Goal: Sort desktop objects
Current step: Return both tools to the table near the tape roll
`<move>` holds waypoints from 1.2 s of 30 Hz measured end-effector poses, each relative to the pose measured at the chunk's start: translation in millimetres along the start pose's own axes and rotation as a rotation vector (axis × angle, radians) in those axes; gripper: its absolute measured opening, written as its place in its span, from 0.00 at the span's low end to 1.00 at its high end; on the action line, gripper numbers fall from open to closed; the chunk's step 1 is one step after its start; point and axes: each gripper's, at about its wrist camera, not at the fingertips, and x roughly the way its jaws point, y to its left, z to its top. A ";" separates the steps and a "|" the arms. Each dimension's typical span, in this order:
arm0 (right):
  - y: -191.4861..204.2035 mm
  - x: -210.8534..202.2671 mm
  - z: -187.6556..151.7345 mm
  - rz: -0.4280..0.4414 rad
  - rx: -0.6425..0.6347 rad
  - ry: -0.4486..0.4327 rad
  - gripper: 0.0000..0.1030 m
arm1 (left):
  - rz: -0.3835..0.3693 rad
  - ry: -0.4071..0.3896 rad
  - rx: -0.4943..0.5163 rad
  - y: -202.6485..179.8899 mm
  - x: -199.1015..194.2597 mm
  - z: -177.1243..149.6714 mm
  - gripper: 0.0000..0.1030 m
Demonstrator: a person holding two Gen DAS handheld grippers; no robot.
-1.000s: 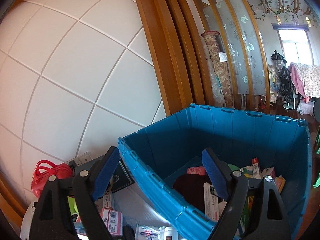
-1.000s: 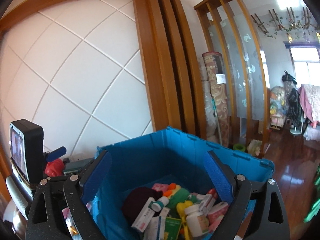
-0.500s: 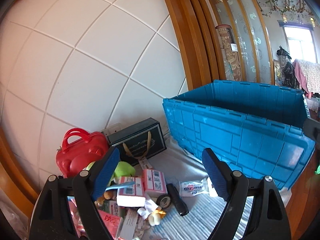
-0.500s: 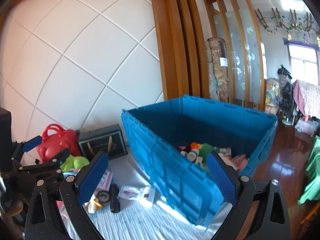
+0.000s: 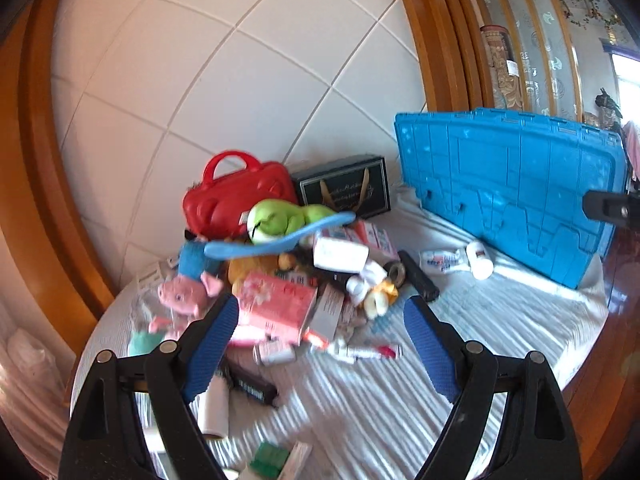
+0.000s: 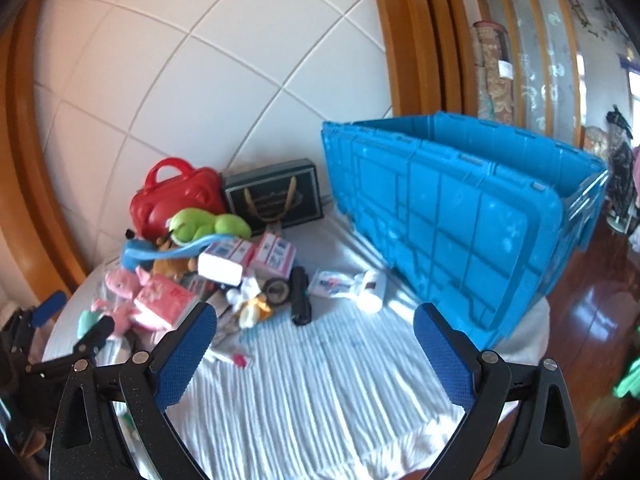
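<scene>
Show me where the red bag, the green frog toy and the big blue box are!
red bag point(image 5: 236, 200), left wrist view, on its front side.
green frog toy point(image 6: 192, 222), right wrist view, on its head.
big blue box point(image 6: 460, 216), right wrist view, on its outer wall.

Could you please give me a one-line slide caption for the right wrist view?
Open right gripper above white cloth, toy clutter left, blue crate right.

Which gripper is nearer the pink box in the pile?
Left. The left gripper hovers open just short of the pink box; the right gripper sits farther right, over bare cloth.
</scene>
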 end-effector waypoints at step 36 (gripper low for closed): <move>229.2 100.3 -142.7 0.123 -0.100 0.412 0.97 | -0.247 0.323 0.080 136.4 34.1 -199.2 0.82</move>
